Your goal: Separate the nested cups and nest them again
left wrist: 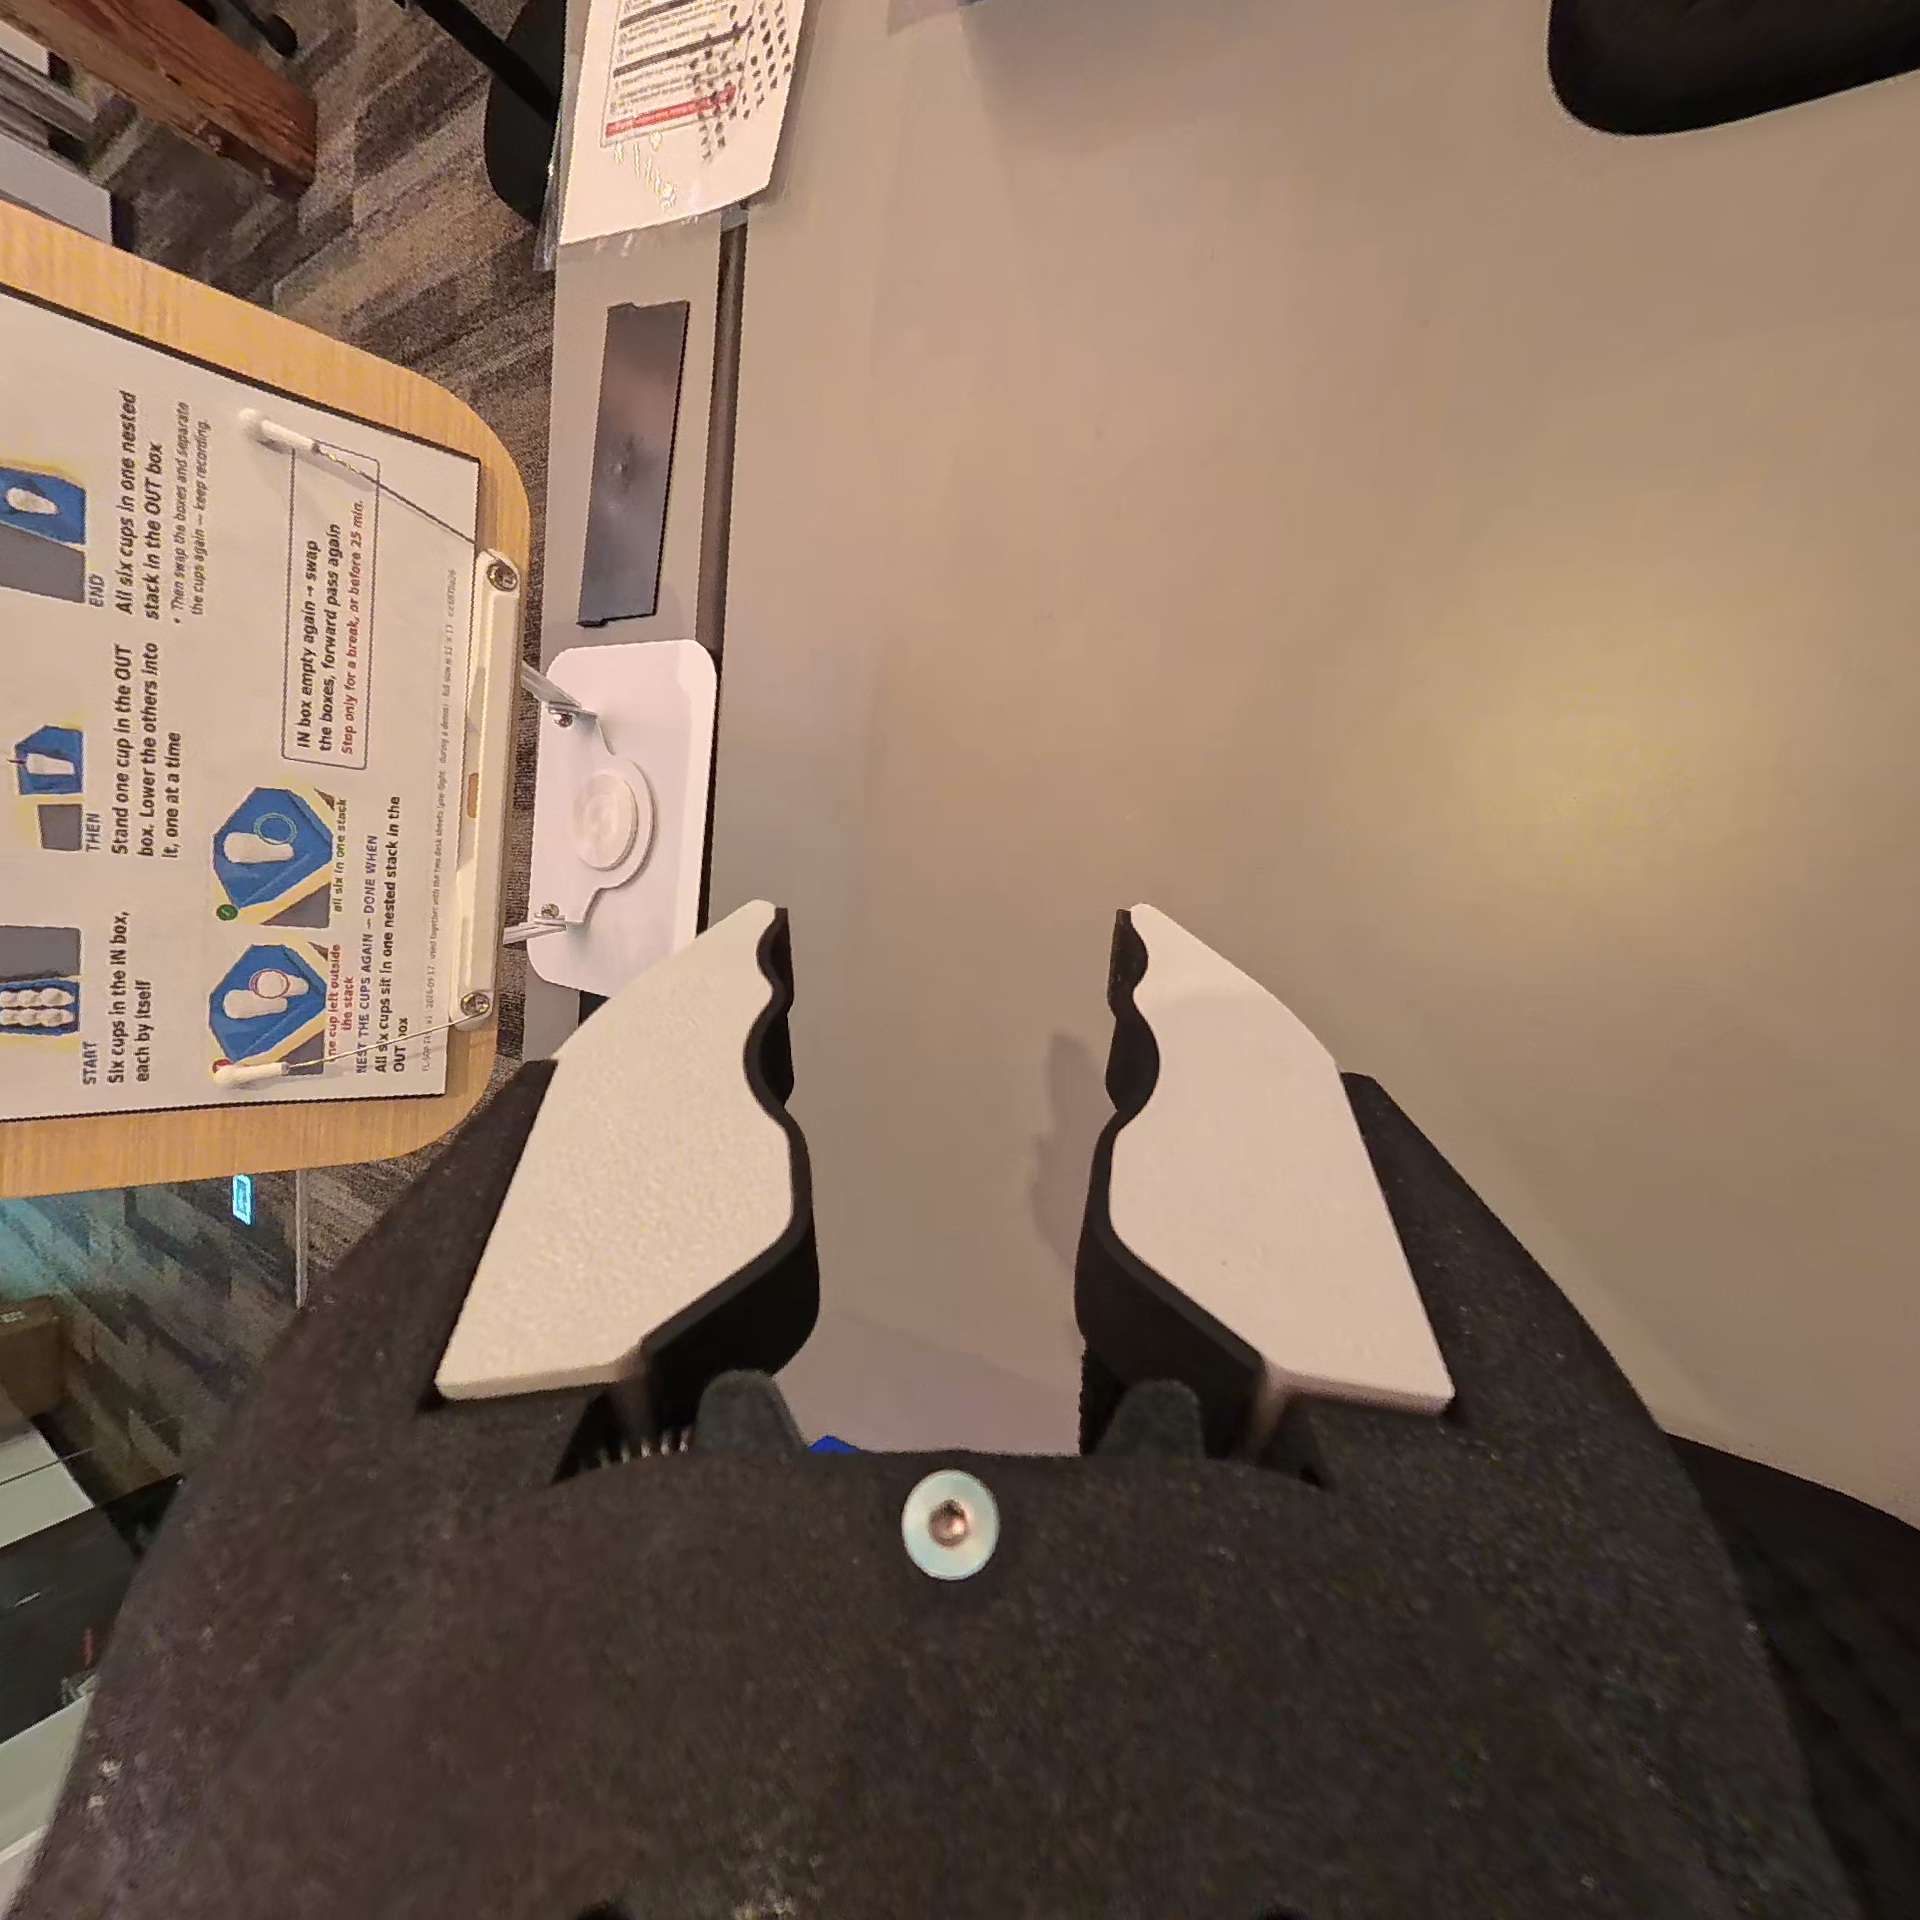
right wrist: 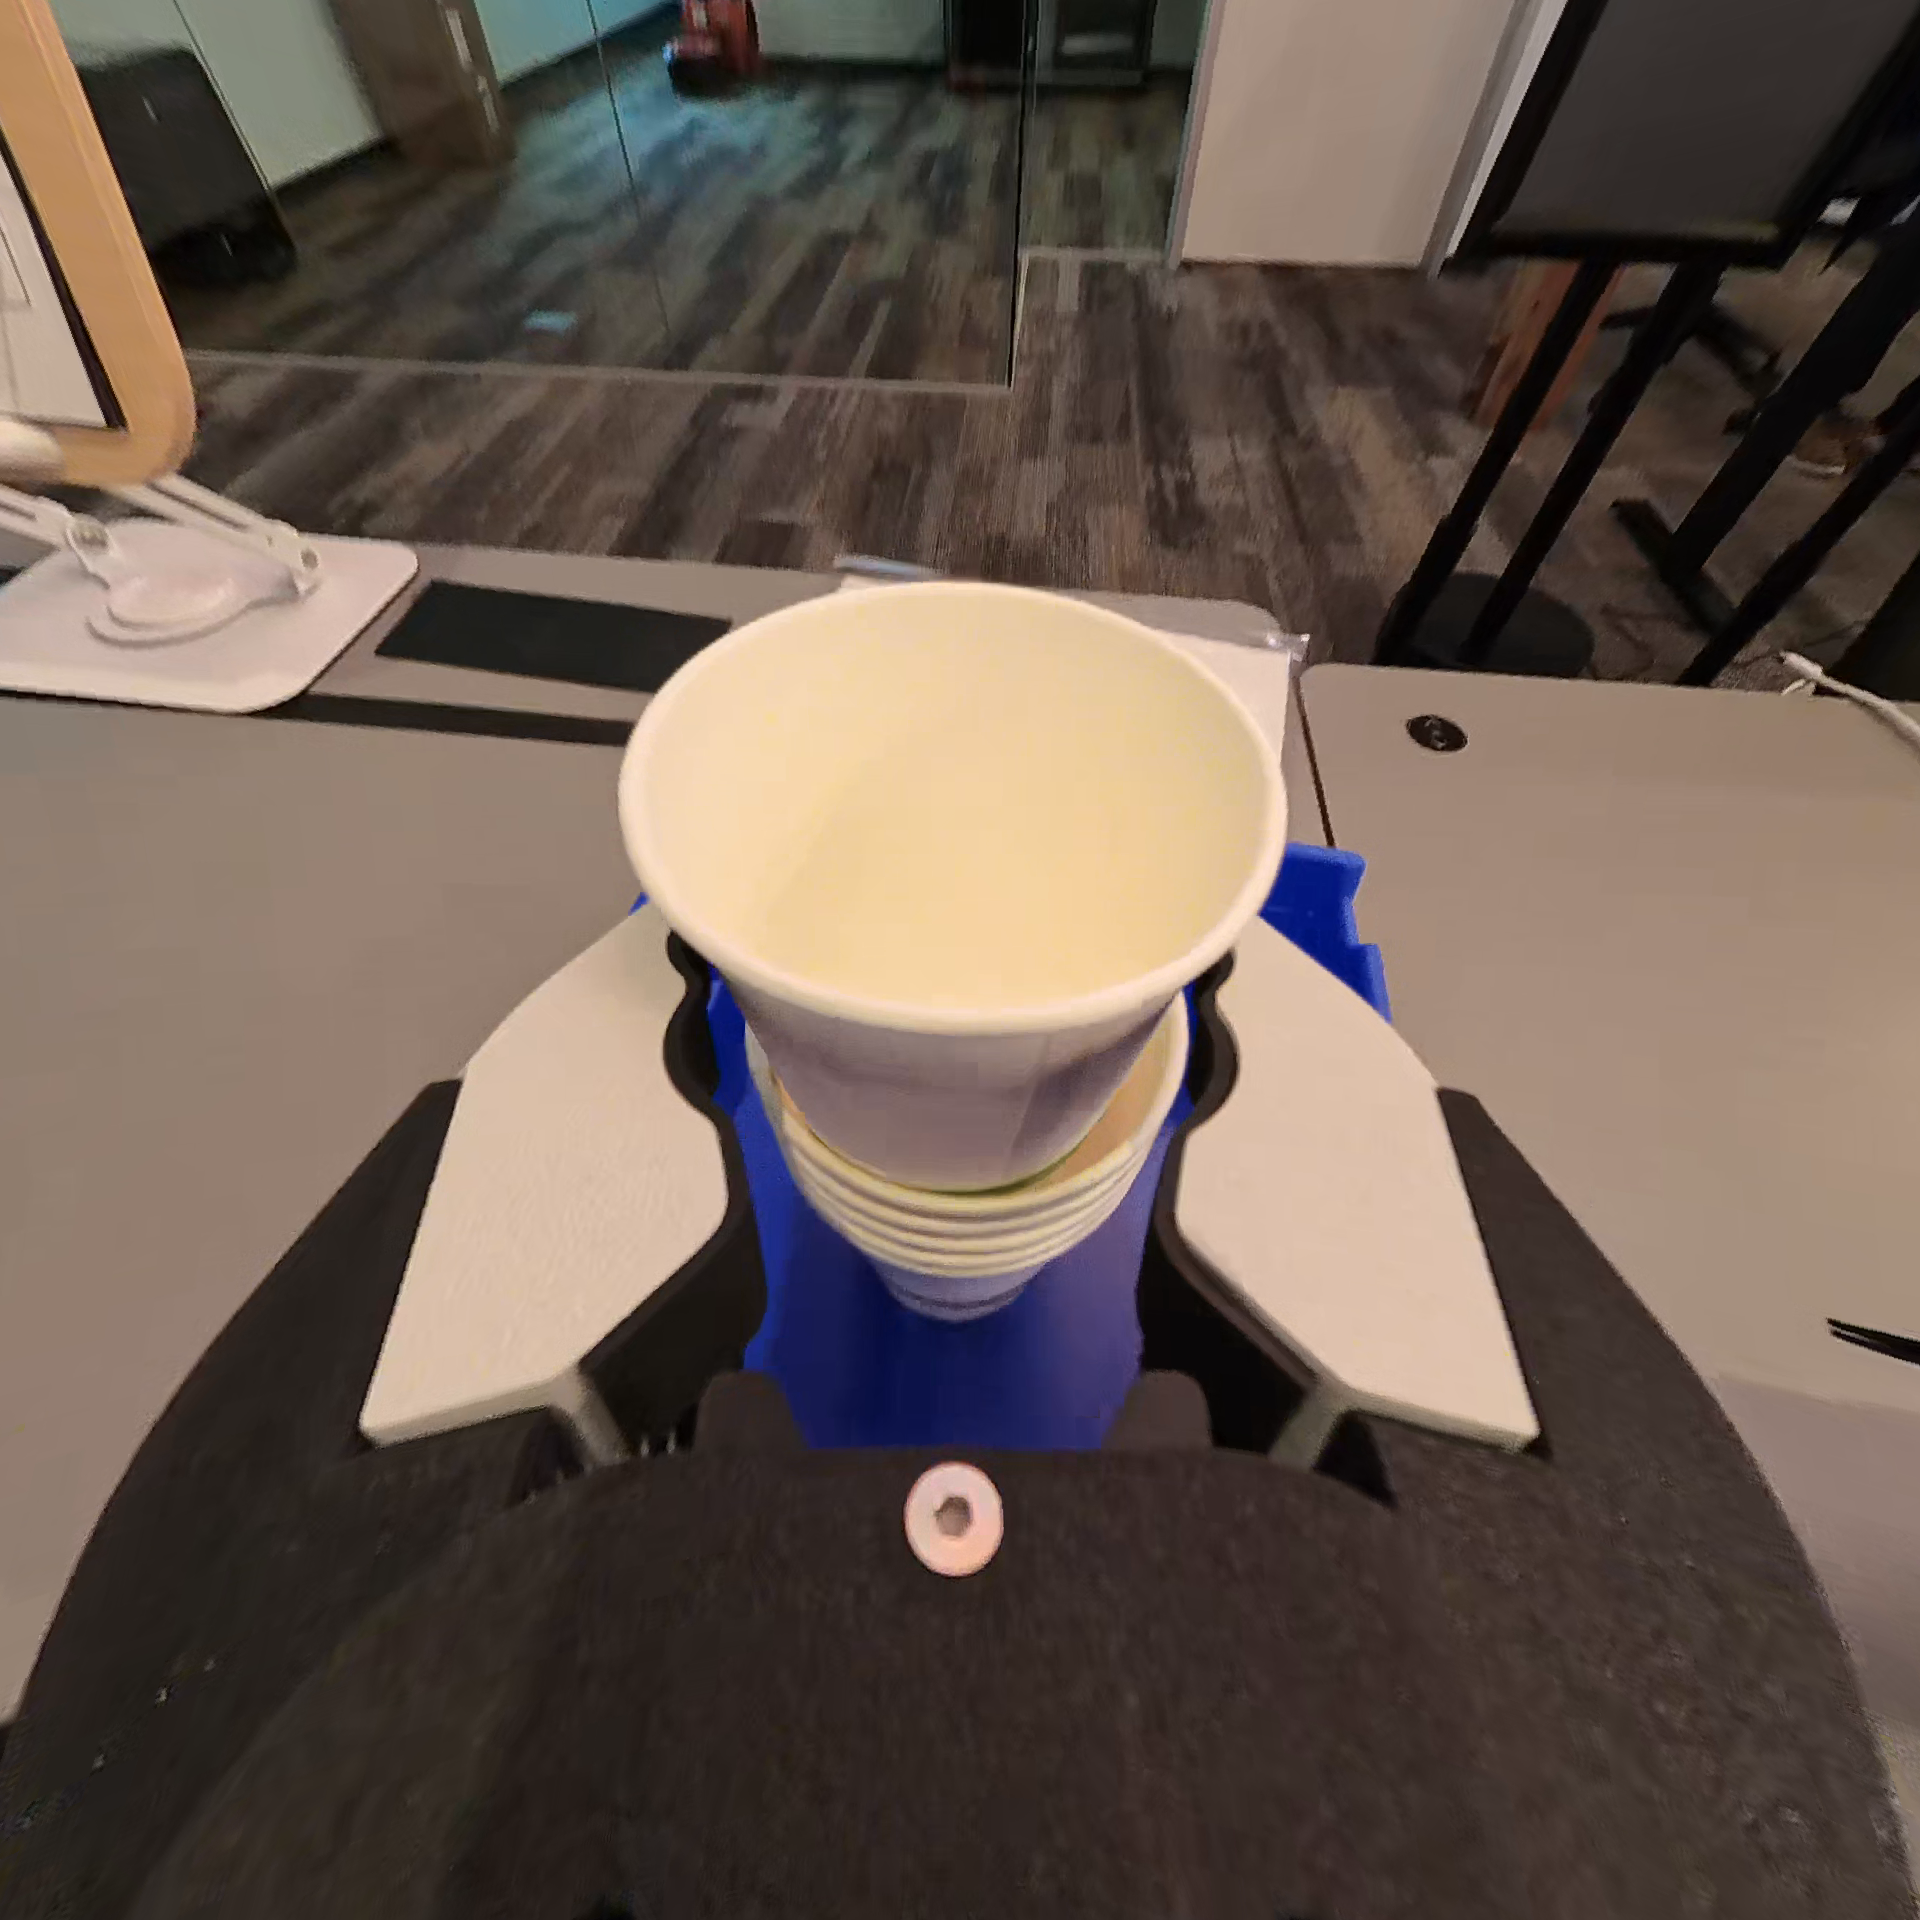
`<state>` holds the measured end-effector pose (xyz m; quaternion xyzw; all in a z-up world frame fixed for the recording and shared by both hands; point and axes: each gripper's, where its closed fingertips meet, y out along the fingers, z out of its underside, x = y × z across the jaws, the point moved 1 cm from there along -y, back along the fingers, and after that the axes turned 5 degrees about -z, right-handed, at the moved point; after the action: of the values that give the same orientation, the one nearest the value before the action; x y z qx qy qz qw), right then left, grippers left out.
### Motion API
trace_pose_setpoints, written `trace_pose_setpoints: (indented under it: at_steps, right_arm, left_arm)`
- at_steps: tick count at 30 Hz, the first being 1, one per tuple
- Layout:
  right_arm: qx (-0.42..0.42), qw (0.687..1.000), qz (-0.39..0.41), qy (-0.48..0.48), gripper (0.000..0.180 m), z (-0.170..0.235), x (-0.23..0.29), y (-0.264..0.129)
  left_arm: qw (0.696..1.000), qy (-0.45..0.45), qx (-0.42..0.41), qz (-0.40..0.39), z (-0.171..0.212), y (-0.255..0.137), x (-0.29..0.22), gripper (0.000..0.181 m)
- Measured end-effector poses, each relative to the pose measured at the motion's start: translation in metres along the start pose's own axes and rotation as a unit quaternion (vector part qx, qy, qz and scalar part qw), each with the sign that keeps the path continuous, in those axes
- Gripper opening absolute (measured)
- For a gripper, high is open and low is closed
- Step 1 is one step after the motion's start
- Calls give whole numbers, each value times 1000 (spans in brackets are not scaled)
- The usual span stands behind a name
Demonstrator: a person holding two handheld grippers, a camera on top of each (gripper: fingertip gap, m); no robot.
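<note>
Right wrist view, frame centre: right gripper pinching top paper cup, above nested stack in blue box; left gripper spread, empty, over grey desk.

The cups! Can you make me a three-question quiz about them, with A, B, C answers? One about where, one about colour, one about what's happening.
1. Where is the stack of cups?
A. On the floor
B. In the blue box
C. On the white stand

2. What colour is the inside of the top cup?
A. Cream
B. Red
C. Black

3. What is the right gripper doing?
A. Lying shut on the table
B. Pinching the box wall
C. Holding the top cup, which is partly raised out of the stack

Answers:
1. B: blue shows under and behind the stack.
2. A: the open mouth looks pale cream.
3. C: both fingers press the cup's sides just under its rim, and its lower end sits inside the stack's top rim.

The left gripper is open, over bare grey table.
</note>
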<state>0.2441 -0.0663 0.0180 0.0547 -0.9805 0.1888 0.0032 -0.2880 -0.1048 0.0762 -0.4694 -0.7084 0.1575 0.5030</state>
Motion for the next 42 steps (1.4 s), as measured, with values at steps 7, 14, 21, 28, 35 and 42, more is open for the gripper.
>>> trace_pose_setpoints:
  at_steps: [7, 14, 21, 28, 35, 42]
  right_arm:
    - [81, 997, 12, -14, 89, 17, 3, -4]
    - [126, 992, 20, -16, 94, 29, 3, -4]
    - [175, 984, 17, -26, 96, 44, 6, -41]
    - [126, 982, 102, 101, 78, 77, -59, -96]
    - [203, 959, 52, 192, 50, 139, -65, -85]
    - [201, 945, 41, 256, 6, 145, -68, -83]
  left_arm:
    - [1000, 3, -2, 3, -2, -1, -2, 58]
    - [1000, 2, -2, 2, -1, -2, -2, 57]
    - [999, -21, 9, -25, 13, -7, 4, 59]
    - [945, -233, 96, -209, 121, -29, 32, 59]
    - [840, -488, 88, -222, 203, -52, -3, 63]
    - [783, -553, 118, -260, 247, -60, -41, 65]
